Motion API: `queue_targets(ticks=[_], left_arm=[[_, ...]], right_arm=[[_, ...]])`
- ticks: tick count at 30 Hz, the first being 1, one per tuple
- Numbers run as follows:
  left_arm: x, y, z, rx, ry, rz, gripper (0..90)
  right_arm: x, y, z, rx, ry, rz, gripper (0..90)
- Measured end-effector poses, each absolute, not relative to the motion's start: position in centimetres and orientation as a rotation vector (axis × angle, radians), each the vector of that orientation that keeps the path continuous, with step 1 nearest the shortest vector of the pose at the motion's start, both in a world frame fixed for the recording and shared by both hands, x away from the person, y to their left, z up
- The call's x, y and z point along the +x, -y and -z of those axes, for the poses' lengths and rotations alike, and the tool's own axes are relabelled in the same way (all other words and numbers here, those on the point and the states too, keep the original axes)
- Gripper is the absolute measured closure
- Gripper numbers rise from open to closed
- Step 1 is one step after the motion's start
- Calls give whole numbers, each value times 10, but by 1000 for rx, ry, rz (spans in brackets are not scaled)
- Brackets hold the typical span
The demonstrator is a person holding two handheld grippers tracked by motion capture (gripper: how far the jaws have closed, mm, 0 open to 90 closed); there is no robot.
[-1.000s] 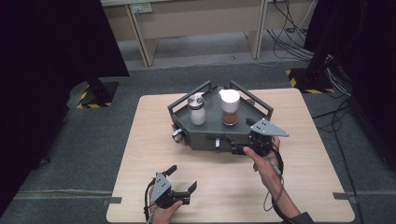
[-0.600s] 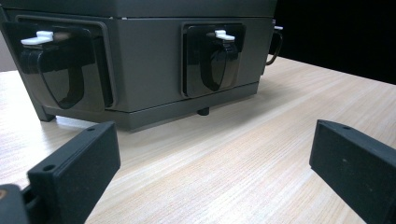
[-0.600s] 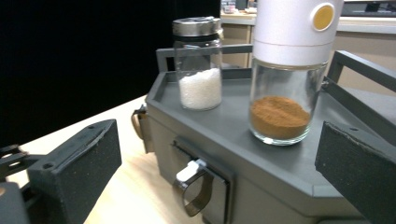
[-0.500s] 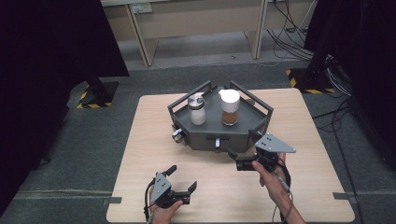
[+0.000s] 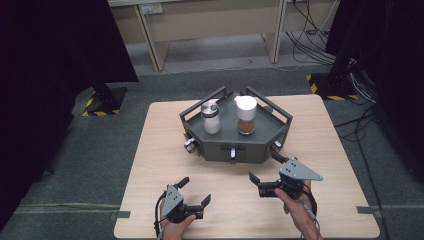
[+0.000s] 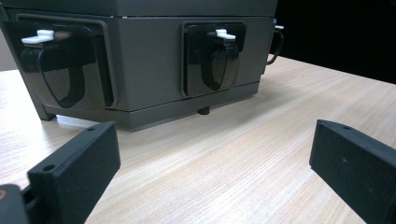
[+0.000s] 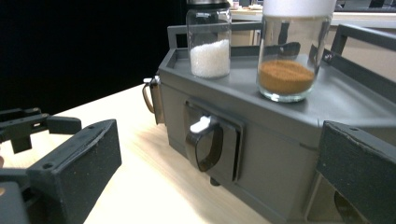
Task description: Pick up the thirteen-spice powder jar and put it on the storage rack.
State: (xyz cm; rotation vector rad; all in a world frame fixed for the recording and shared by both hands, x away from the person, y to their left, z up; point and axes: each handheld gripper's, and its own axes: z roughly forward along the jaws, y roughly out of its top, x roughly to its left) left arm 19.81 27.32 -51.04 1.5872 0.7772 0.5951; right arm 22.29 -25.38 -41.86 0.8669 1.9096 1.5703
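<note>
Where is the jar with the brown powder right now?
In the high view, the jar of brown powder stands upright on top of the grey rack, toward its right, just right of the jar of white grains.

Dark grey angular drawer box (image 5: 250,150) — drawers shut — sits mid-table.

My left gripper (image 5: 192,194) and right gripper (image 5: 262,178) were black. The bench (image 5: 160,135) was light wood with fine grain. The rack (image 5: 250,147) was dark grey with white latches (image 6: 225,33). One jar (image 7: 208,39) held white grains, the other jar (image 7: 288,56) brown powder.
</note>
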Motion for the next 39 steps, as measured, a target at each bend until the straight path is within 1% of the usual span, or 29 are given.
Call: queue_targets(ticks=[15,39], left_arm=[[198,-273,510,1588,-777,-599,11],[197,-274,510,1587,-782,-603,11]], right_arm=[[201,264,443,852,-1907,-1533,6],[184,279,476,896,-1900,-1509,6]])
